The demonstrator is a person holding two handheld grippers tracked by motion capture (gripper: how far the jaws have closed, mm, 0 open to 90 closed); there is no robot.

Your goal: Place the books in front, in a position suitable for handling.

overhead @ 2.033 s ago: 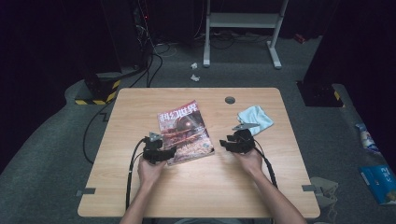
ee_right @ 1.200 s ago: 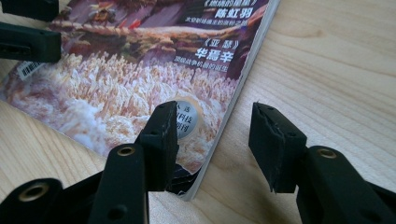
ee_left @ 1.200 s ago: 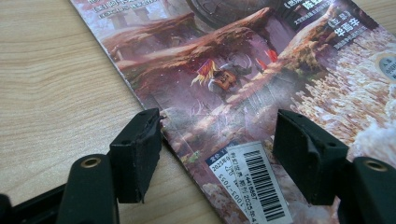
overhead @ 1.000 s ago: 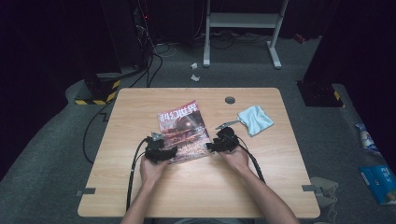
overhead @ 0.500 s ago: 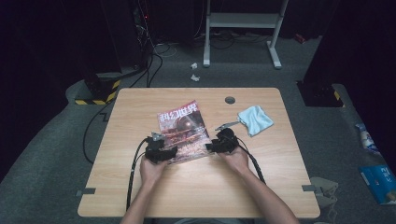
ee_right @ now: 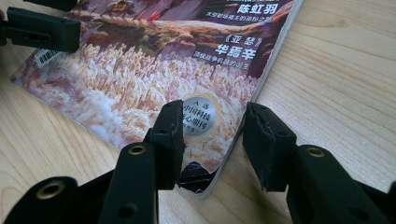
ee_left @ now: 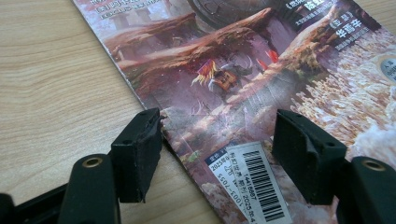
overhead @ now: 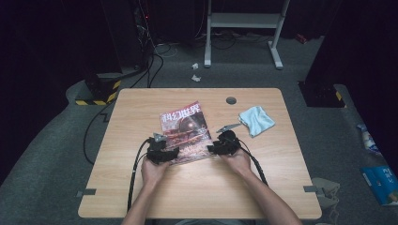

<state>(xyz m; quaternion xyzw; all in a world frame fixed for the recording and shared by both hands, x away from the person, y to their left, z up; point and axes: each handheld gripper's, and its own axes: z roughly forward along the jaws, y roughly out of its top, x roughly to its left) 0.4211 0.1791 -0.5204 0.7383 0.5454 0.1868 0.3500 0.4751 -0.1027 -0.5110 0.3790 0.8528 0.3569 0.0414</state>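
Dark floor and cabling ring the pale wooden table (overhead: 141,197), where a magazine (overhead: 185,131) lies face up a little left of centre, with a light blue cloth (overhead: 256,120) well apart to its right and a round grommet (overhead: 231,100) beyond. We hold the left gripper (overhead: 162,151) at the magazine's near left corner; in the left gripper view (ee_left: 217,156) its jaws stand wide, one pad on the bare wood just off the cover's edge, the other over the cover by the barcode sticker (ee_left: 254,184), nothing pinched. Our right gripper (overhead: 220,146) sits at the near right corner; in the right gripper view (ee_right: 212,140) its jaws have just been closing and now straddle the spine edge, with the round silver seal (ee_right: 199,115) between them, yet the pads do not appear to press the paper. We judge the step to be taking hold of the lower corners. To do it well, we should tip each gripper so one pad slides under the edge rather than over it, close gently so the cover does not crease, and grip both corners evenly before any lift, so the magazine stays flat and square.
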